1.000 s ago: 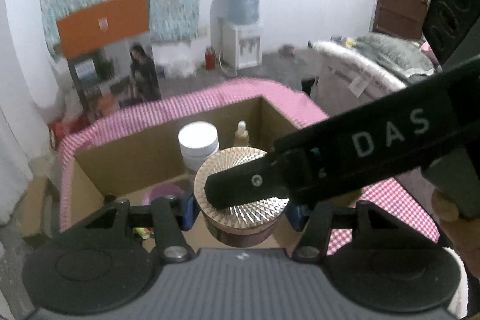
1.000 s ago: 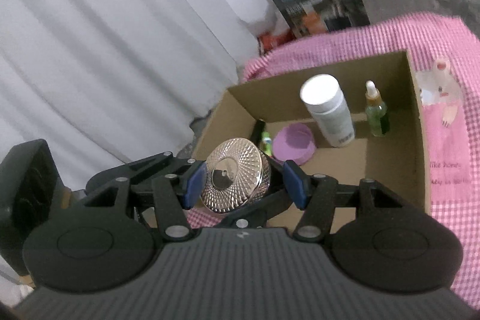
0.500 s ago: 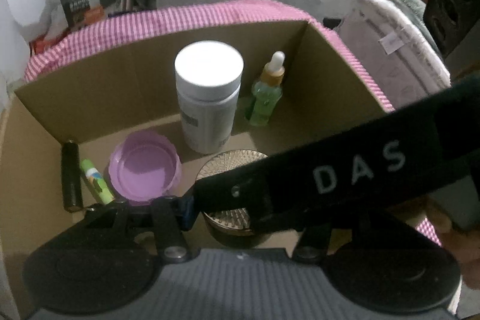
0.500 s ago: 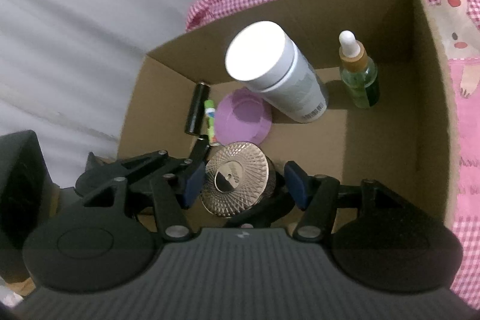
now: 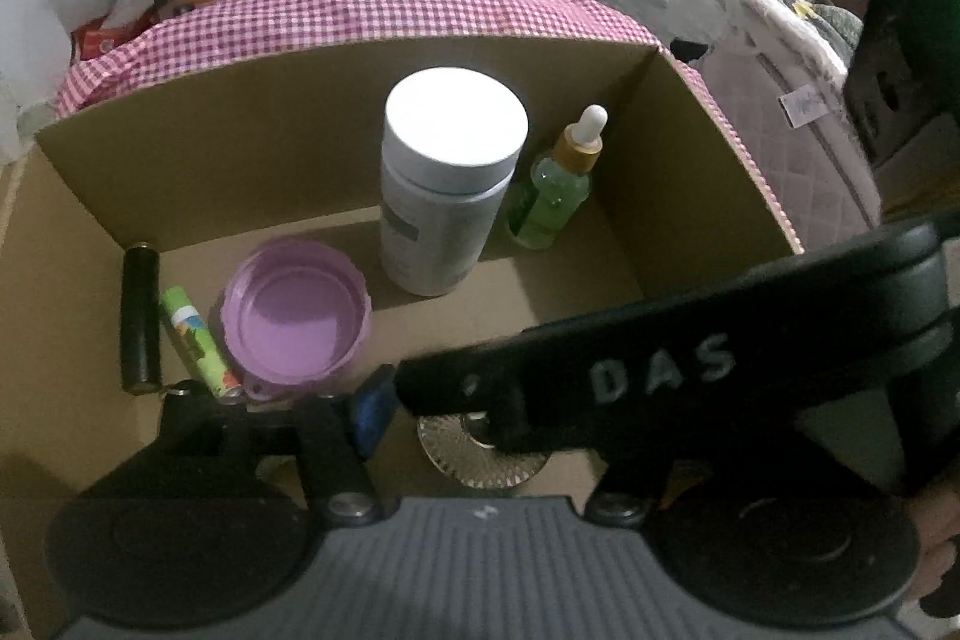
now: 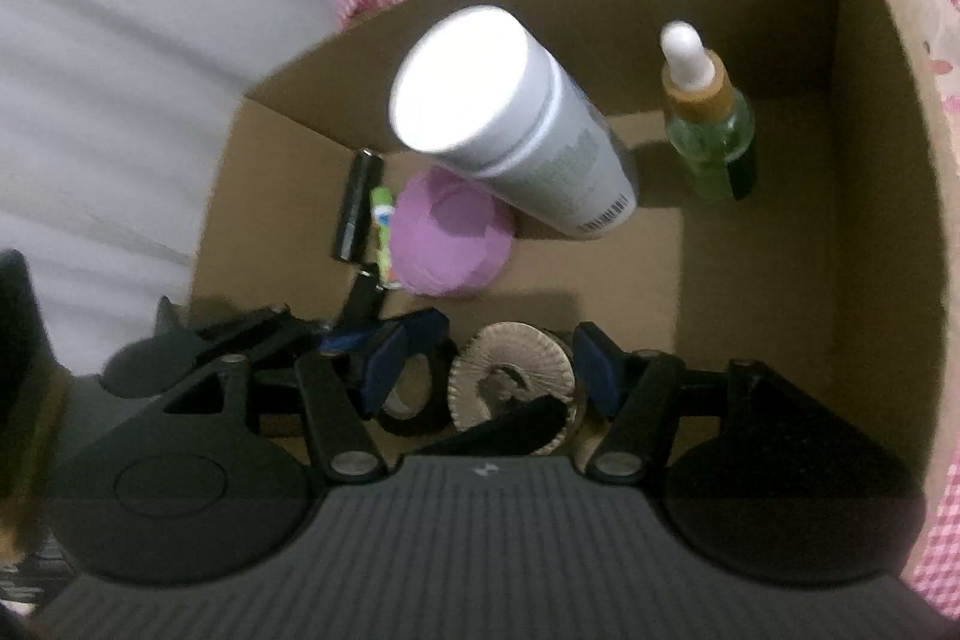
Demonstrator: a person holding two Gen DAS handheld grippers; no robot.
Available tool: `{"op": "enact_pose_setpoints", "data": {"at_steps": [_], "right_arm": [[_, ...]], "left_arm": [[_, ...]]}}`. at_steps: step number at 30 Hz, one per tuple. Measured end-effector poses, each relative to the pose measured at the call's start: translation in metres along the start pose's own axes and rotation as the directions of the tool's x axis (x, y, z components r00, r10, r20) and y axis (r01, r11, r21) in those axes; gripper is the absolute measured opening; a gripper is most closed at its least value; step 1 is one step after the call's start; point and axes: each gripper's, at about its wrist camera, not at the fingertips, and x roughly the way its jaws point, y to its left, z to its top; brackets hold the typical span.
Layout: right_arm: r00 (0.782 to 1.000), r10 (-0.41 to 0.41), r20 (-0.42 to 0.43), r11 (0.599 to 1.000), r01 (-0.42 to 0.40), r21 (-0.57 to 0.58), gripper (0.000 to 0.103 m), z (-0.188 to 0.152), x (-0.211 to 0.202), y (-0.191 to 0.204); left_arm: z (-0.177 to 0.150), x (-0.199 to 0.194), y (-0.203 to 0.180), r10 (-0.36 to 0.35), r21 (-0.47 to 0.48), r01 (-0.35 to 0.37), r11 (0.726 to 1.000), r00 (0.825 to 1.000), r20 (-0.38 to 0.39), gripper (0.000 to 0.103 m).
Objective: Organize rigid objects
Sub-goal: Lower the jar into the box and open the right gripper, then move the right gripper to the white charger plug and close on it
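Observation:
A round jar with a ribbed metallic lid point(image 6: 510, 376) sits low in the cardboard box point(image 6: 876, 160), on or near its floor. My right gripper point(image 6: 501, 367) is open, its blue pads point(image 6: 594, 367) spread beside the jar. In the left wrist view the jar lid point(image 5: 480, 451) shows under the crossing black right gripper body point(image 5: 690, 370). My left gripper point(image 5: 480, 418) is open around the jar; only its left blue pad point(image 5: 369, 409) shows.
In the box stand a white-capped bottle point(image 5: 447, 184) and a green dropper bottle point(image 5: 555, 184). A purple lid point(image 5: 294, 310), a green tube point(image 5: 195, 340) and a black tube point(image 5: 138, 316) lie at the left. Pink checked cloth point(image 5: 360, 16) lies under the box.
Both grippers have gone down into the box with the jar. The right gripper's jaws have opened wider and the jar now sits low between them.

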Motion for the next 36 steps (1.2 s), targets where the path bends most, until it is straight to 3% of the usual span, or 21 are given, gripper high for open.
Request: {"op": "enact_pose_setpoints", "data": {"at_steps": [7, 10, 13, 15, 18, 27, 36], "right_arm": [[0.982, 0.042, 0.183, 0.997, -0.03, -0.068, 0.067, -0.023, -0.057, 0.021], [0.957, 0.046, 0.287, 0.994, -0.016, -0.105, 0.068, -0.048, -0.089, 0.03], [0.916, 0.069, 0.394, 0.991, -0.019, -0.13, 0.07, -0.082, -0.12, 0.036], [0.892, 0.084, 0.444, 0.989, -0.022, -0.144, 0.071, -0.106, -0.134, 0.039], [0.877, 0.088, 0.473, 0.988, -0.018, -0.151, 0.071, -0.138, -0.142, 0.041], [0.884, 0.081, 0.46, 0.993, -0.033, -0.112, 0.071, -0.206, -0.115, 0.035], [0.919, 0.083, 0.385, 0.996, -0.064, -0.061, 0.07, -0.215, -0.071, 0.028]], "left_arm": [[-0.014, -0.043, -0.008, -0.012, 0.015, 0.01, 1.0, 0.994, 0.106, 0.075], [-0.028, -0.069, -0.013, -0.017, 0.045, 0.009, 0.999, 0.986, 0.166, 0.079], [-0.05, -0.095, -0.018, -0.016, 0.076, -0.002, 0.997, 0.973, 0.23, 0.083], [-0.065, -0.108, -0.022, -0.018, 0.089, -0.005, 0.996, 0.966, 0.256, 0.084], [-0.091, -0.122, -0.022, -0.032, 0.108, 0.002, 0.994, 0.959, 0.282, 0.084], [-0.162, -0.124, -0.024, -0.022, 0.129, -0.023, 0.991, 0.942, 0.336, 0.084], [-0.198, -0.09, -0.012, 0.052, 0.081, -0.083, 0.993, 0.943, 0.329, 0.083]]}}
